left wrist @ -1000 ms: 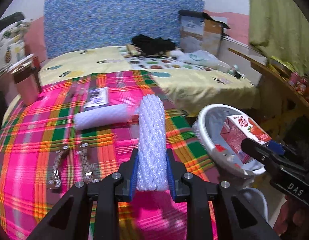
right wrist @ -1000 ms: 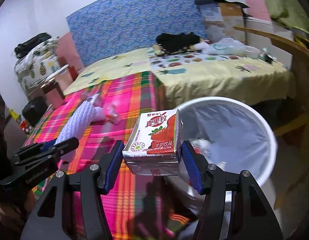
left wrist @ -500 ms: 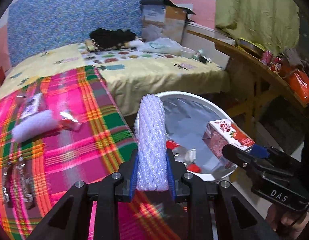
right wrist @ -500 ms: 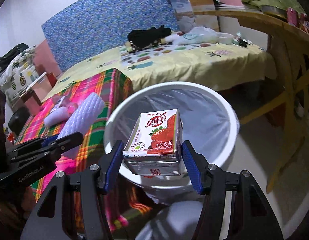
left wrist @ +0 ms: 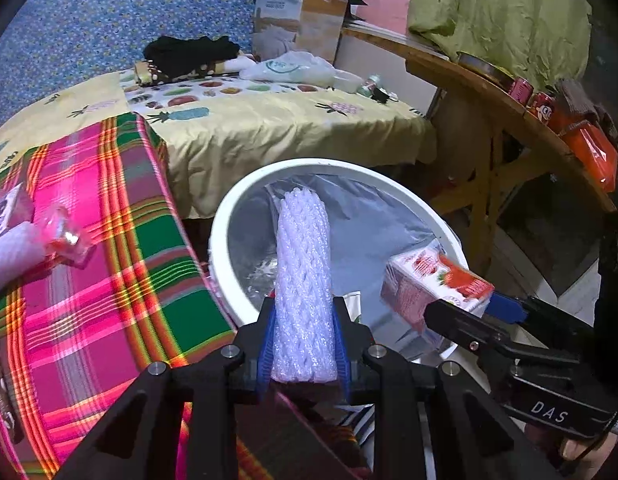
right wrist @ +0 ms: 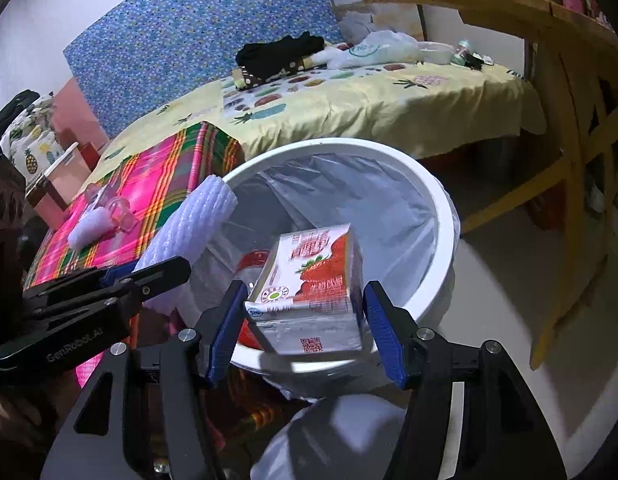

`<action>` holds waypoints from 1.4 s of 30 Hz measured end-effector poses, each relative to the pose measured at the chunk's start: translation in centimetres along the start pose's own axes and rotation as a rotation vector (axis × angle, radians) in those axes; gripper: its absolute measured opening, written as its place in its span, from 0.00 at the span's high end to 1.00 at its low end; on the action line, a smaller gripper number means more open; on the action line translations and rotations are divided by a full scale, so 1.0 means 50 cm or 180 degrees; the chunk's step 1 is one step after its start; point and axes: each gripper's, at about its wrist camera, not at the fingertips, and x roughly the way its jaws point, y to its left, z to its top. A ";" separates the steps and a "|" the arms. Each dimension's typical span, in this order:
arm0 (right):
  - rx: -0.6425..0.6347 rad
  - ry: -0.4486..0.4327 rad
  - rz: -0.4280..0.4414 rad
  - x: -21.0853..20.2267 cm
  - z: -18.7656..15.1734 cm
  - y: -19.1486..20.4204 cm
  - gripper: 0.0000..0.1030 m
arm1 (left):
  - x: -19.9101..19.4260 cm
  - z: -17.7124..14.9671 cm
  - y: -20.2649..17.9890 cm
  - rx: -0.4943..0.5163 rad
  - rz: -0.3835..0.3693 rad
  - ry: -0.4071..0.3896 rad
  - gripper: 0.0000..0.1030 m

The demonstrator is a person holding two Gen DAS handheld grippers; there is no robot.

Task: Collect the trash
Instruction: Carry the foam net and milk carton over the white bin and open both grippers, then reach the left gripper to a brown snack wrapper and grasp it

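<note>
I am holding my left gripper (left wrist: 303, 344) clamped on a white foam net sleeve (left wrist: 303, 276), ribbed and tube-shaped, reaching over the white bin (right wrist: 445, 216) lined with a grey bag. My right gripper (right wrist: 305, 320) is standing wide, its blue pads just off a strawberry milk carton (right wrist: 313, 280), which is tilting, blurred, between them above the bin's mouth.

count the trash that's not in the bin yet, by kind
foam net sleeve: 2, one in the left gripper at, one on the plaid cloth at
strawberry milk carton: 1, between the right gripper fingers
clear plastic wrapper: 1
total: 4
</note>
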 end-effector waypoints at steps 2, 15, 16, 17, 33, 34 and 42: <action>0.0010 0.0007 -0.0036 0.001 0.000 -0.005 0.41 | 0.008 0.005 -0.005 0.0007 -0.0030 0.0012 0.73; 0.0018 -0.0132 -0.0015 -0.019 0.008 -0.007 0.40 | -0.037 0.007 0.005 -0.0012 -0.0014 -0.0203 0.54; 0.0009 -0.0151 0.0004 -0.023 0.008 -0.004 0.40 | -0.044 0.006 0.010 -0.0021 0.0001 -0.0218 0.54; 0.0003 -0.0164 0.0015 -0.025 0.009 -0.002 0.40 | -0.052 0.004 0.014 -0.0038 0.0016 -0.0235 0.54; -0.0359 -0.0186 0.0415 -0.034 0.003 0.090 0.40 | -0.160 -0.072 0.100 -0.0367 0.0510 -0.0360 0.54; -0.0386 -0.0180 0.0442 -0.034 0.002 0.096 0.40 | -0.165 -0.077 0.105 -0.0382 0.0527 -0.0365 0.54; -0.0627 -0.0110 0.0607 -0.025 -0.004 0.150 0.41 | -0.202 -0.112 0.155 -0.0572 0.0789 -0.0410 0.54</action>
